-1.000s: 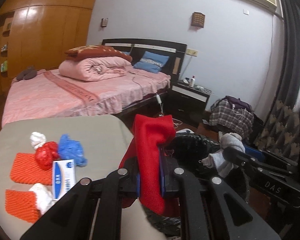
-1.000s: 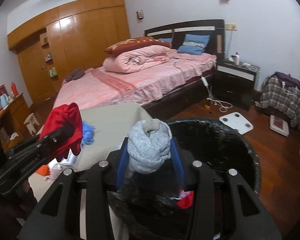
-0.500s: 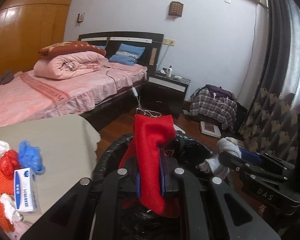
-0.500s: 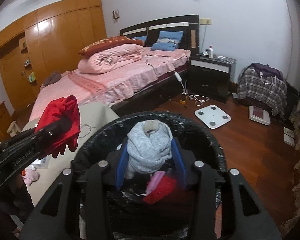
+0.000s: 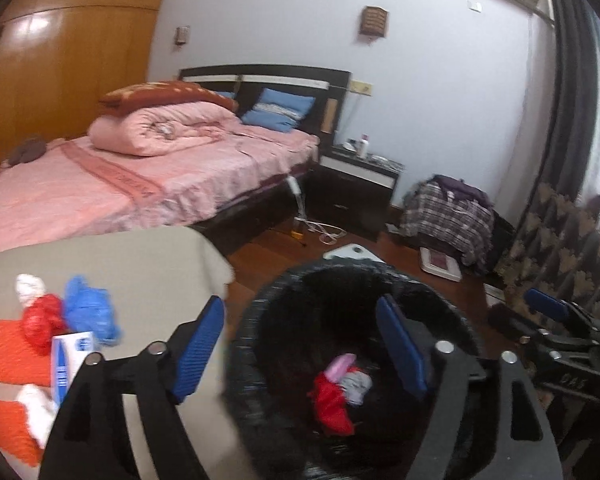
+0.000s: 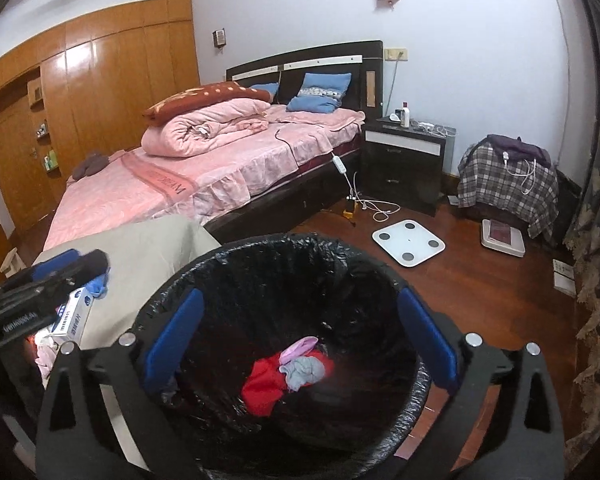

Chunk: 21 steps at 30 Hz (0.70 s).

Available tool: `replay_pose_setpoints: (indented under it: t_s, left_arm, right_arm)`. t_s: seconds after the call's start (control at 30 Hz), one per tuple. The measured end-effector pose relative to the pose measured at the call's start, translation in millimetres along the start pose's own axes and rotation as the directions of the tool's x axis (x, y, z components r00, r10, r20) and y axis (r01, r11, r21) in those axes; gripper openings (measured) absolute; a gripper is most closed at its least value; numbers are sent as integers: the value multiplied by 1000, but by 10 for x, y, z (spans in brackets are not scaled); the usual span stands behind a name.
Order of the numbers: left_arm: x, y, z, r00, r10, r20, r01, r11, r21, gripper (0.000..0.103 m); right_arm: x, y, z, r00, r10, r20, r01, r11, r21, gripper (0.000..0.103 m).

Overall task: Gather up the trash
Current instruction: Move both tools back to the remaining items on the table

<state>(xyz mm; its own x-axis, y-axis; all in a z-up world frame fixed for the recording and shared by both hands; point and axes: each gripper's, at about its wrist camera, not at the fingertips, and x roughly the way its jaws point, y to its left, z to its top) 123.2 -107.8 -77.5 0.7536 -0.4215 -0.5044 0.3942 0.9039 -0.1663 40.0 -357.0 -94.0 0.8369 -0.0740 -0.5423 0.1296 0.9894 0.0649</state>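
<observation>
Bedroom clutter frames the work: a pink bed [image 6: 204, 184] behind, wood floor, and a grey-covered table [image 5: 112, 264] beside a black-lined trash bin [image 6: 380, 276]. Both grippers hang over the bin with fingers spread wide and empty. At the bin's bottom lie a red cloth [image 6: 266, 384], a grey sock [image 6: 302, 372] and a pink scrap. Remaining trash sits on the table, to the left of the left gripper [image 5: 300, 340]: a blue bag [image 5: 88, 314], a red bag [image 5: 42, 320], white wads, orange mesh pieces [image 5: 14, 354] and a small white box [image 5: 68, 360]. The left gripper is nearer; the right gripper [image 6: 298, 340] would have to cross the bin. Only the left view shows the whole pile; the right view shows the bin's contents clearly.
</observation>
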Motion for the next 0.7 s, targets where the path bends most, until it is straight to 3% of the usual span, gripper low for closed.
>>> replay_pose_setpoints:
  t_s: [0.27, 0.7]
  left_arm:
    - [-394, 612, -80, 983, 179, 35, -177, 983, -43, 83]
    - [-898, 1562, -457, 909, 417, -2, -415, 902, -116, 84]
  right_arm:
    - [-10, 257, 61, 999, 52, -2, -52, 999, -11, 96]
    - [160, 1312, 22, 975, 219, -39, -221, 971, -92, 96]
